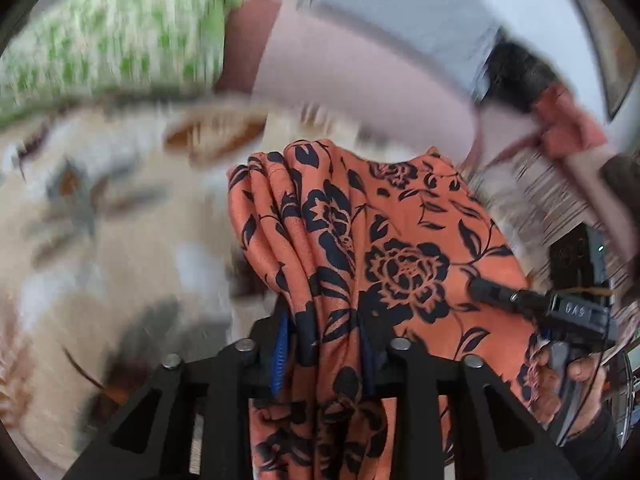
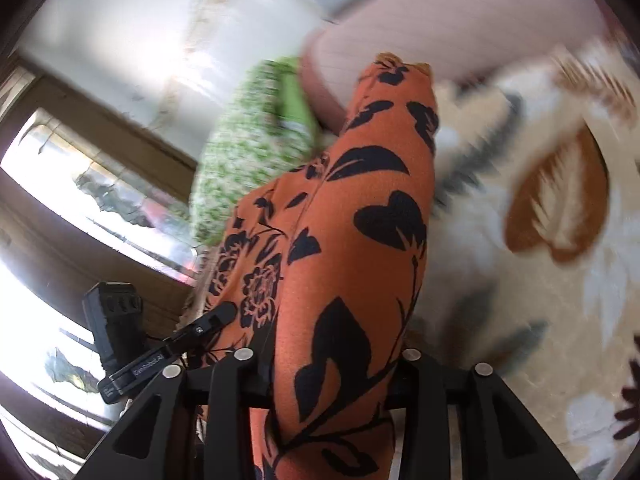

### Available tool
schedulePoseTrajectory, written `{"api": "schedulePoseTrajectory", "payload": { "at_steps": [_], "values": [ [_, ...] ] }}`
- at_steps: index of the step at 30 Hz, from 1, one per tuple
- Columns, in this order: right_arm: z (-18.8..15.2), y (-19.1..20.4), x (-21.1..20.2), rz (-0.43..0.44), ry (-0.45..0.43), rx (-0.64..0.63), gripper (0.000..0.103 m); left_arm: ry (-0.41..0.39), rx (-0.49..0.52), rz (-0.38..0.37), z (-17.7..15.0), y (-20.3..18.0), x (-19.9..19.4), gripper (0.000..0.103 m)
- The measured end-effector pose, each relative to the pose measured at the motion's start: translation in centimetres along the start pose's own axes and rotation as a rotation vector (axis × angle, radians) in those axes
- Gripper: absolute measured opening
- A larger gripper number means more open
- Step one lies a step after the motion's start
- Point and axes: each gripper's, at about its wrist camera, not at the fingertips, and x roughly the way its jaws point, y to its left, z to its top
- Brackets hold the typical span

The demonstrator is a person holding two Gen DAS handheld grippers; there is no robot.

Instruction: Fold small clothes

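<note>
An orange garment with a black flower print (image 1: 384, 240) hangs bunched between the two grippers. My left gripper (image 1: 326, 344) is shut on a gathered edge of it, blue pads pressed on the folds. In the right wrist view the same garment (image 2: 360, 240) drapes over my right gripper (image 2: 332, 364), which is shut on it; the fingertips are hidden under the cloth. The right gripper also shows in the left wrist view (image 1: 560, 308) at the garment's right edge. The left gripper shows in the right wrist view (image 2: 200, 328) at the lower left.
A cream bedspread with brown and grey leaf print (image 1: 100, 220) lies below. A green-and-white patterned pillow (image 1: 112, 32) and a pink pillow (image 1: 340, 80) lie at the far side. A window with a wooden frame (image 2: 80, 184) is at the left. The background is motion-blurred.
</note>
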Motion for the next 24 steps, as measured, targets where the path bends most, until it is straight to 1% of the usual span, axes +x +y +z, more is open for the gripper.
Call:
{"api": "schedulePoseTrajectory", "payload": {
  "at_steps": [1,2,3,4,5,7,8,10,13,14,15,16,17,18,19,20,22,24],
  "values": [
    [-0.8,-2.2,0.8,-0.079,0.021,0.047,0.05,0.056,-0.007,0.034,-0.8,0.4,1.7,0.035],
    [-1.4,-3.4,1.2,-0.144,0.036,0.074,0.052,0.097,-0.009,0.063,-1.5,0.9,2.8,0.046],
    [-2.0,-4.7,1.4,-0.211,0.057,0.109,0.058,0.092,-0.025,0.043,-2.1,1.6,2.9,0.05],
    [-2.6,-5.5,0.7,-0.177,0.024,0.141,0.065,0.074,-0.046,0.043,-2.3,2.1,2.3,0.057],
    [-2.8,-5.5,0.0,-0.171,0.0,0.142,0.065,0.054,-0.059,0.056,-2.3,2.5,1.2,0.061],
    [-2.7,-4.0,-2.0,-0.219,-0.066,0.081,0.065,0.021,-0.038,0.068,-2.3,2.2,-0.6,0.061],
    [-2.7,-3.3,-2.6,-0.215,-0.086,0.059,0.065,-0.009,-0.01,0.085,-2.1,1.8,-1.8,0.061],
    [-2.5,-1.0,-4.2,-0.182,-0.13,0.012,0.067,-0.044,0.03,0.092,-2.0,0.9,-3.2,0.061],
    [-3.4,2.3,-5.1,-0.09,-0.155,-0.027,0.067,-0.056,0.053,0.068,-3.3,-0.2,-4.1,0.061],
    [-4.0,3.1,-4.9,-0.077,-0.156,-0.037,0.068,-0.049,0.066,0.073,-4.3,-0.4,-3.9,0.062],
    [-4.8,3.4,-4.6,-0.06,-0.143,-0.041,0.071,-0.036,0.076,0.093,-5.0,-0.5,-3.2,0.063],
    [-5.6,3.3,-3.7,-0.053,-0.11,-0.035,0.076,0.001,0.083,0.136,-6.0,-0.5,-2.0,0.063],
    [-6.1,3.2,-2.5,-0.064,-0.073,-0.026,0.076,0.049,0.071,0.175,-6.8,-0.2,-0.4,0.065],
    [-6.7,2.2,-0.9,-0.089,-0.018,-0.009,0.077,0.076,0.046,0.176,-7.3,0.5,0.5,0.067],
    [-7.4,1.2,0.0,-0.097,0.01,0.01,0.077,0.073,0.02,0.157,-7.7,1.0,0.6,0.068],
    [-7.7,1.1,-0.3,-0.079,-0.014,0.011,0.077,0.059,0.01,0.154,-7.5,1.1,0.1,0.068],
    [-7.0,2.1,-1.2,-0.085,-0.01,-0.001,0.076,0.051,0.031,0.177,-7.0,0.3,-0.8,0.068],
    [-5.8,2.9,-2.1,-0.082,-0.025,-0.025,0.076,0.014,0.078,0.172,-6.5,-1.0,-1.9,0.068]
  ]
}}
